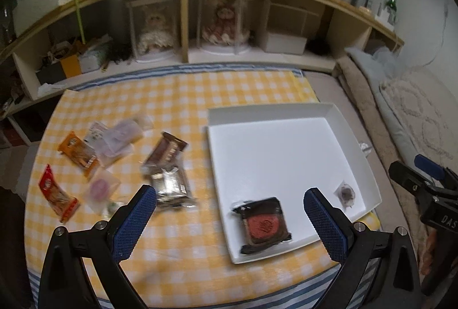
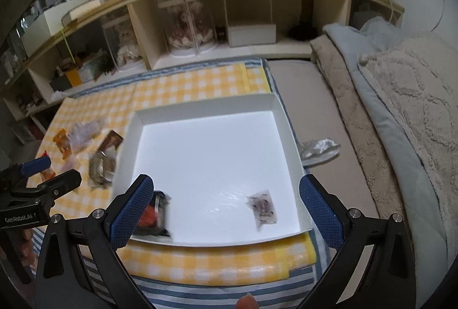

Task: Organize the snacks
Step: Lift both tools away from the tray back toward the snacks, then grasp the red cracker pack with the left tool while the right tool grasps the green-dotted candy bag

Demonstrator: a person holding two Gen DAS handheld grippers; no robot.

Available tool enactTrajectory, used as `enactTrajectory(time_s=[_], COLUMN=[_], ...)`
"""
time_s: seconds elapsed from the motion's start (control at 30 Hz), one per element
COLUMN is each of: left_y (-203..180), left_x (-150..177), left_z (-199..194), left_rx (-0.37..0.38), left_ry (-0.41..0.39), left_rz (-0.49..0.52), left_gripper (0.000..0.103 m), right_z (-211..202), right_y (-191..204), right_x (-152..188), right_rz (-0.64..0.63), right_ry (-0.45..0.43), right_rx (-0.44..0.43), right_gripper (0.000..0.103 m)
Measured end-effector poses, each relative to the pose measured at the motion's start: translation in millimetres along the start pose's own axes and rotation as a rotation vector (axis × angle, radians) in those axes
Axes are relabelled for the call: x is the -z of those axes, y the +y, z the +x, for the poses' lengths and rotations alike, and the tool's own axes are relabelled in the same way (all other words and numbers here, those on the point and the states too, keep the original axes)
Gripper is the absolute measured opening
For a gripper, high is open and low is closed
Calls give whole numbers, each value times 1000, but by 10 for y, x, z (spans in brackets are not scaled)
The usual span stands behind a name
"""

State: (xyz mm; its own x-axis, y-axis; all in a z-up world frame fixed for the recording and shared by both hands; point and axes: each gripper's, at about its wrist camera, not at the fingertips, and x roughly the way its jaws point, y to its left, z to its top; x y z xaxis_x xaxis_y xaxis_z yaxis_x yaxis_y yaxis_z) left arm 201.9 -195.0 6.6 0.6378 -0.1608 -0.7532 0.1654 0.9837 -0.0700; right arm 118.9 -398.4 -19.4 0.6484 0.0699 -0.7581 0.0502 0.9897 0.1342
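Yellow-and-white checked cloth (image 1: 177, 97) covers the low table I am working over, with a blue-striped cloth showing past its near edge. On its right half sits the shallow white cardboard tray (image 1: 286, 114), its right wall almost at the cloth's right edge. Two snacks are already in it: a dark square wrapper with a red round cake (image 1: 262, 226) near the near-left corner, and a small clear packet with a dark sweet (image 1: 345, 193) by the near-right corner. The rest of the tray floor is bare, so I have plenty of room to set things down.

Loose snacks lie scattered on the cloth's left half: two brown foil bars (image 1: 169, 166) nearest the tray, pale clear pouches (image 1: 117, 137), an orange packet (image 1: 78, 153), a red packet (image 1: 57, 196) near the left edge, and a clear pouch with a pink round sweet (image 1: 100, 188).

My left gripper (image 1: 229, 209) hangs above the table with jaws spread wide, nothing between them. My right gripper (image 2: 226, 200) is likewise wide apart and empty, above the tray's near wall.

I judge these packets light, crinkly and slippery, their contents likely brittle. I would pinch a bar across its short width, or a pouch by its sealed edge, gently. The overlapping pouches look awkward; the bars have open cloth around them.
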Motion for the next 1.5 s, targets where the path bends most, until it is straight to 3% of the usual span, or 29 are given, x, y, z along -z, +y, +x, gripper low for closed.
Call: enactTrajectory(time_s=[0.4,0.83,1.13,1.33,1.5], left_y=[830,1828,2493,2865,3046], left_x=[100,213,184,120,86], left_z=[-682,-840,-600,-276,130], left_rx=[-63,-151,-198,-192,-157], left_ry=[-59,-52,-21,24,99], left_rz=[-32,-145,-247,-326,-411], left_gripper=[103,103,103,102,96], right_z=[-126,170,573,845,1129], right_y=[762,1744,2458,2790,2926], right_x=[-225,-210,-51,78,184], right_rz=[-20,-73,-112,-96,-106], right_ry=[-65,-41,9,44,78], right_rx=[-64,-157,-229,-295,-340], right_gripper=[103,103,103,102,83])
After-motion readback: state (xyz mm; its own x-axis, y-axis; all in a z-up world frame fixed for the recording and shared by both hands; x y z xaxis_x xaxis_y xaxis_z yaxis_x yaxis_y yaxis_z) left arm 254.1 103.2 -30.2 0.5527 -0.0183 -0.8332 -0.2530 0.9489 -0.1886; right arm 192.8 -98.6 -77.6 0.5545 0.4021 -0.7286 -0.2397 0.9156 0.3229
